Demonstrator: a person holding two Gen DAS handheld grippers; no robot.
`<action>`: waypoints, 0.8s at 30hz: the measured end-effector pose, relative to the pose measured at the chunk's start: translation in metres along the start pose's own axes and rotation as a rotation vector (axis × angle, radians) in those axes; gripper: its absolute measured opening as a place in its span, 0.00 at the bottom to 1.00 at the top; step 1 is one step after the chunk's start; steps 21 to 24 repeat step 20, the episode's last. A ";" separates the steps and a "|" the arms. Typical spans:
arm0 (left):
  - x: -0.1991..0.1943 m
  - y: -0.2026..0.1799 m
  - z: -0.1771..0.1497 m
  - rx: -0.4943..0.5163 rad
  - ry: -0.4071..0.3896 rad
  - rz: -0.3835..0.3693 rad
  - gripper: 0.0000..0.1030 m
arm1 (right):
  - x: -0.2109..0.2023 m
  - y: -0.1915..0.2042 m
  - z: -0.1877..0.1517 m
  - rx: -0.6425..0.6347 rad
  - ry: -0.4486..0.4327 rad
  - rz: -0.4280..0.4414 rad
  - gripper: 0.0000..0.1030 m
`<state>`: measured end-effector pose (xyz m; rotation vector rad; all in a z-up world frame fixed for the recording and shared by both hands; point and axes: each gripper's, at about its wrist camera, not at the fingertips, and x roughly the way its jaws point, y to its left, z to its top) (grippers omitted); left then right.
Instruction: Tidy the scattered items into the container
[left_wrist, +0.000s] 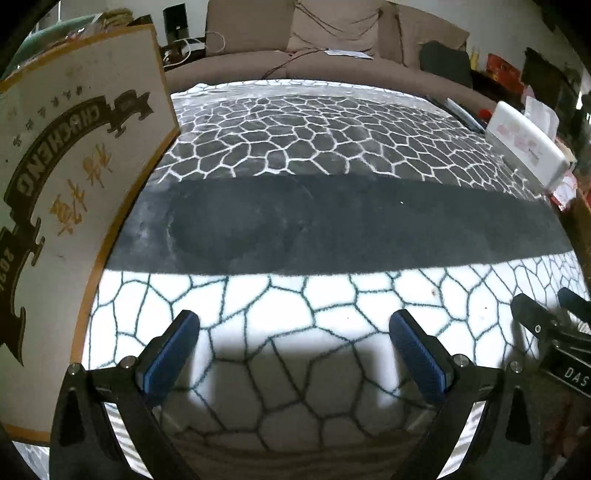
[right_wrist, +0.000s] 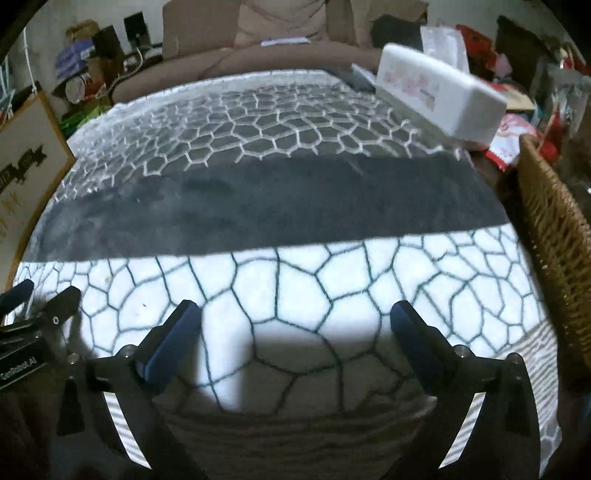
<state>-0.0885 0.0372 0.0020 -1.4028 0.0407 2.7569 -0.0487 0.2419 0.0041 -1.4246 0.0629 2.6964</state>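
Closest to us, our left gripper (left_wrist: 294, 345) is wide open with nothing between its blue pads (left_wrist: 168, 354). Our right gripper (right_wrist: 295, 339) is wide open too, and holds nothing. Both point down at the mat (left_wrist: 332, 229) that covers the table, side by side and close together — we think we hold them open and low so we are ready to pick something up.

Under the grippers the mat is white with dark lines. Next comes a plain dark band, then a grey part with white lines. The mat is bare, so there is lots of room to move here.

On the right edge stands a woven basket (right_wrist: 554, 229). We guess this is the container, since it sits so close to reach. On the left edge leans a big printed box (left_wrist: 74, 177).

Farther off, on the right, lies a white tissue box (right_wrist: 443, 96) — maybe one thing to tidy. Red packets (right_wrist: 509, 136) lie just past it. Behind the table is a sofa (left_wrist: 295, 48).
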 end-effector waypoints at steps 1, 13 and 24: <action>0.000 0.000 0.000 0.000 0.000 0.000 1.00 | 0.000 0.001 0.000 -0.004 0.003 -0.006 1.00; 0.000 0.000 0.000 0.001 0.000 0.000 1.00 | 0.000 0.000 -0.001 -0.003 0.003 -0.005 1.00; 0.000 0.000 0.000 0.001 0.000 0.000 1.00 | 0.000 0.000 -0.002 -0.003 0.003 -0.005 1.00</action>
